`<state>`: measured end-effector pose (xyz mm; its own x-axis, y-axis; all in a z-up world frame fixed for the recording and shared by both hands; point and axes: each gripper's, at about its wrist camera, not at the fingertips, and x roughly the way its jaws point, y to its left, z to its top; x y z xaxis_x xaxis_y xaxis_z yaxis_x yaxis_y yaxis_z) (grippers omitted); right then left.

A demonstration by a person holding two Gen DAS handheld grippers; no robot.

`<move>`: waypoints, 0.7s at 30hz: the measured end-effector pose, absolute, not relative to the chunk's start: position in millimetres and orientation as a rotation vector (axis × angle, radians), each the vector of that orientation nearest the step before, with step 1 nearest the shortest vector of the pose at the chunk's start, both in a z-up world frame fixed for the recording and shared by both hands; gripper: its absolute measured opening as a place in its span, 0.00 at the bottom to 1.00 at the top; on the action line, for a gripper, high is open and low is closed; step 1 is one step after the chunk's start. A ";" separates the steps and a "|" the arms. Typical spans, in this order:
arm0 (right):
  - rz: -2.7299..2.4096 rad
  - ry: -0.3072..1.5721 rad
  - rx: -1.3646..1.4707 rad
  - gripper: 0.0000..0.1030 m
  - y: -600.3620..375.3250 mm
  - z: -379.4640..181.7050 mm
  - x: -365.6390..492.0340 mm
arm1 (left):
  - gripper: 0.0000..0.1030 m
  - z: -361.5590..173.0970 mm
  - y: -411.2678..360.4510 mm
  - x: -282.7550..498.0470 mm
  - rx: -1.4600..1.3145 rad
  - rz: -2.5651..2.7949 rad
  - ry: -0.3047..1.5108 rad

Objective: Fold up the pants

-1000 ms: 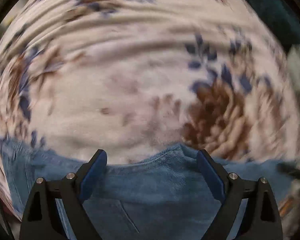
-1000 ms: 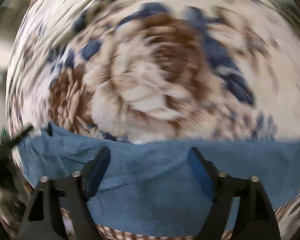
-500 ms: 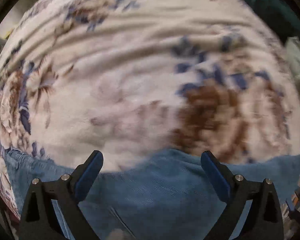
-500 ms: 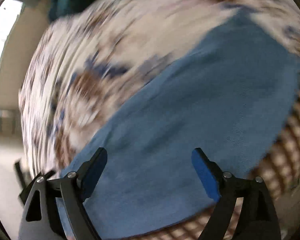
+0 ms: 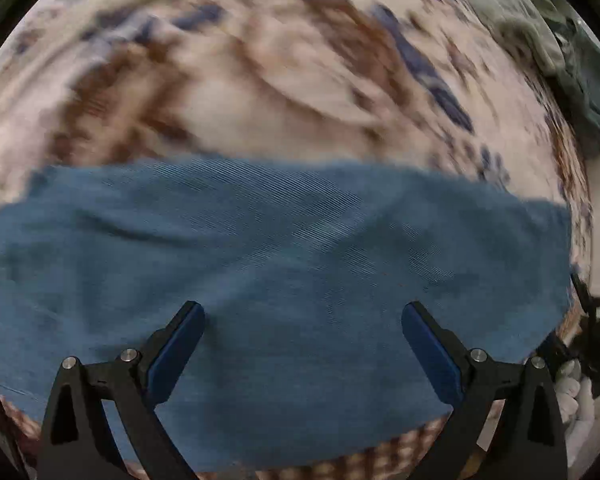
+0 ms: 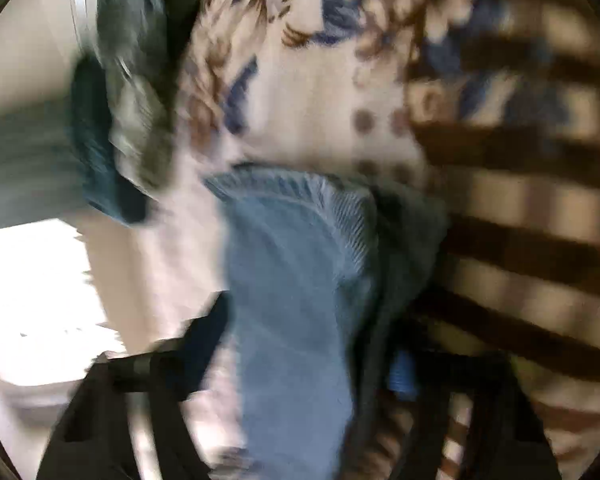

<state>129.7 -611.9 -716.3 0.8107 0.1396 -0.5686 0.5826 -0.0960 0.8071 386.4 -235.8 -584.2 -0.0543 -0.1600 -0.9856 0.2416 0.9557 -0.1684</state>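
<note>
Blue denim pants (image 5: 284,264) lie flat across a floral blanket (image 5: 260,80). In the left wrist view my left gripper (image 5: 300,312) points down over a plain stretch of the denim, jaws wide open, nothing between them. In the blurred right wrist view a ribbed, gathered end of the pants (image 6: 296,248) rises between the fingers of my right gripper (image 6: 308,332). Its jaws are closing around the cloth, and the blur hides whether the pads press on it. The right gripper's black frame (image 5: 596,328) shows at the right edge of the left wrist view.
A heap of teal and grey clothes (image 5: 560,48) lies at the blanket's far right corner and also shows as a clothes heap (image 6: 120,100) in the right wrist view. A brown checked cover (image 6: 520,208) lies under the blanket's edge. A white-gloved hand (image 5: 576,396) holds the right gripper.
My left gripper slid sideways along the pants, and the pocket seam left its view. My right gripper rolled, dropped to the pants' end, and its jaws narrowed around the cloth.
</note>
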 end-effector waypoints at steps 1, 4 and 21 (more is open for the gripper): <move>-0.371 0.555 1.637 0.52 -612.6 -717.7 133.4 | 0.98 -587.2 -244.0 383.0 0.086 -0.329 1.594; -0.235 0.595 1.610 0.52 -609.9 -732.3 155.3 | 0.98 -593.9 -267.0 378.7 0.173 -0.332 1.571; -0.316 0.638 1.613 0.08 -625.2 -754.4 149.3 | 1.00 -624.3 -271.8 407.6 0.241 -0.246 1.495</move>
